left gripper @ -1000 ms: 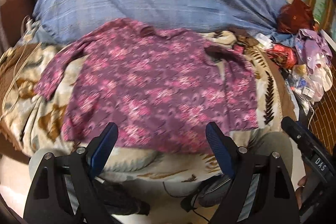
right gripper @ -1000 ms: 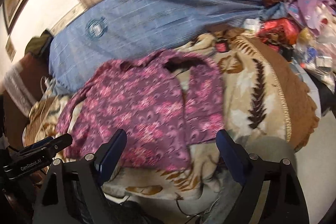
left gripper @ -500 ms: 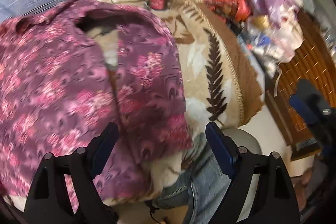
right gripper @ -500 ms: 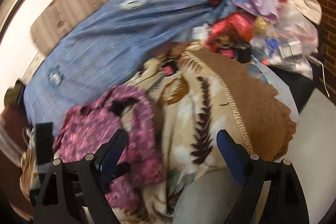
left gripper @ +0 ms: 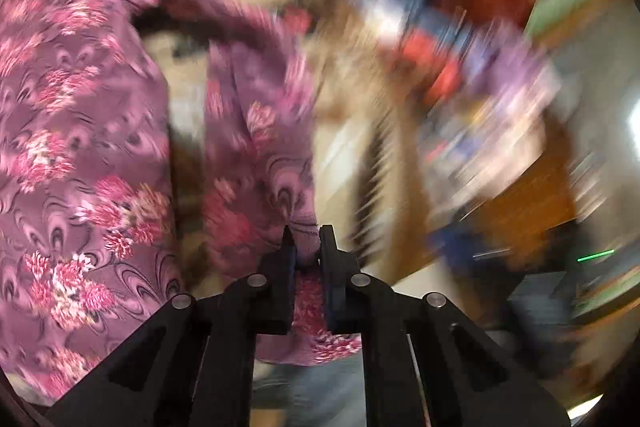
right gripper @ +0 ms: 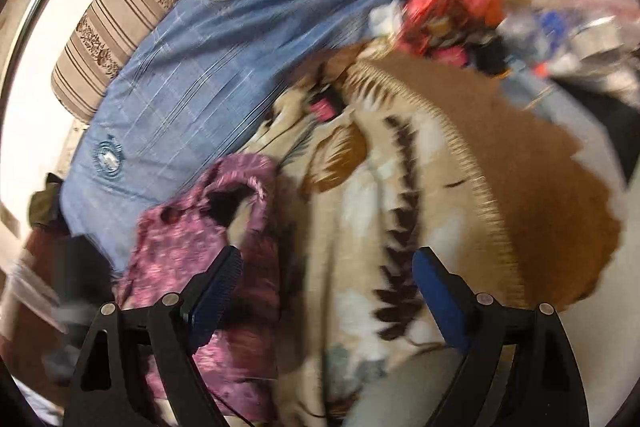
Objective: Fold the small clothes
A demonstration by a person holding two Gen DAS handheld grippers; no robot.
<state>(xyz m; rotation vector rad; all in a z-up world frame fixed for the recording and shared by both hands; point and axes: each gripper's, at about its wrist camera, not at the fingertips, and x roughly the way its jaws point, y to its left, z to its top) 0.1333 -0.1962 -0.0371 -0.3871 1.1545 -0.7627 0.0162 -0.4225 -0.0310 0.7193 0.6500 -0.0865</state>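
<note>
The left tongs point(left gripper: 305, 245) are closed almost fully, with a fold of the purple flowered top point(left gripper: 80, 155) pinched between the two tips, at the lower hem of its right-hand part. The right tongs point(right gripper: 324, 291) stand wide apart and hold nothing; they hover above the brown and cream blanket point(right gripper: 384, 211), with the top just beside their left finger. The top lies spread on this blanket, on the bed, in front of the blue bedcover point(right gripper: 224, 67). The left view is strongly blurred, so fine details of the grip cannot be read.

I judge the step to be folding this side of the top over its middle. To do it well, the pinch should stay firm and take both layers of cloth. It seems better to carry the hem low and flat across, not high, so the sleeve does not bunch. The free right tongs could press down the fold line.
</note>
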